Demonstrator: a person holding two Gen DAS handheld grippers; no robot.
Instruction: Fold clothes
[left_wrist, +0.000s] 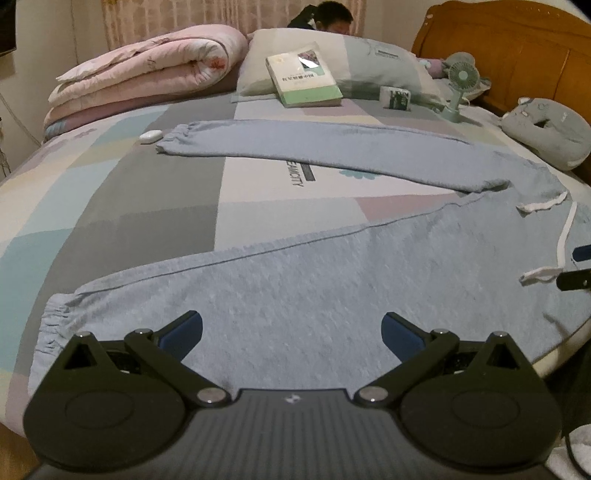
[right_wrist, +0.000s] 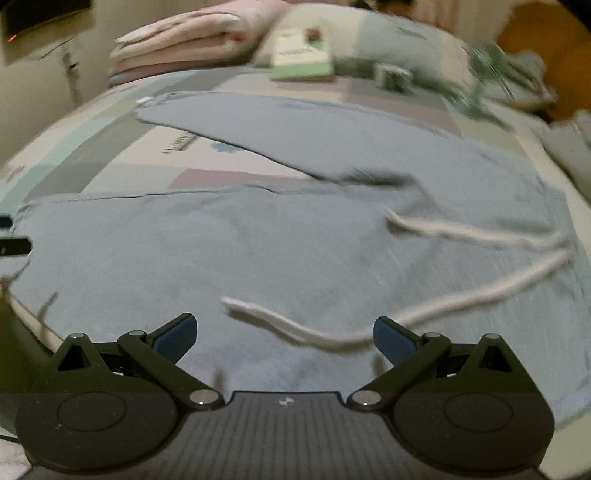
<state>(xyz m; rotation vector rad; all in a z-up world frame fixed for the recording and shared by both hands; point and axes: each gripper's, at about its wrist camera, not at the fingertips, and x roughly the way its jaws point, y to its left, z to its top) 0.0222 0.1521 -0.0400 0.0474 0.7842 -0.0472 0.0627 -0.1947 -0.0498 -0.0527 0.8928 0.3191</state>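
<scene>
Sweatpants (left_wrist: 295, 266) flat, seemingly near bed edge (left_wrist: 561, 354)

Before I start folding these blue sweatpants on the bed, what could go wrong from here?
The loose white drawstring trails across the sweatpants near the right gripper; its open jaws might snag the cord instead of fabric. The small white case sits beside the far leg cuff, so moving that leg could knock it. The waist end lies near the bed edge and may slide off.
</scene>
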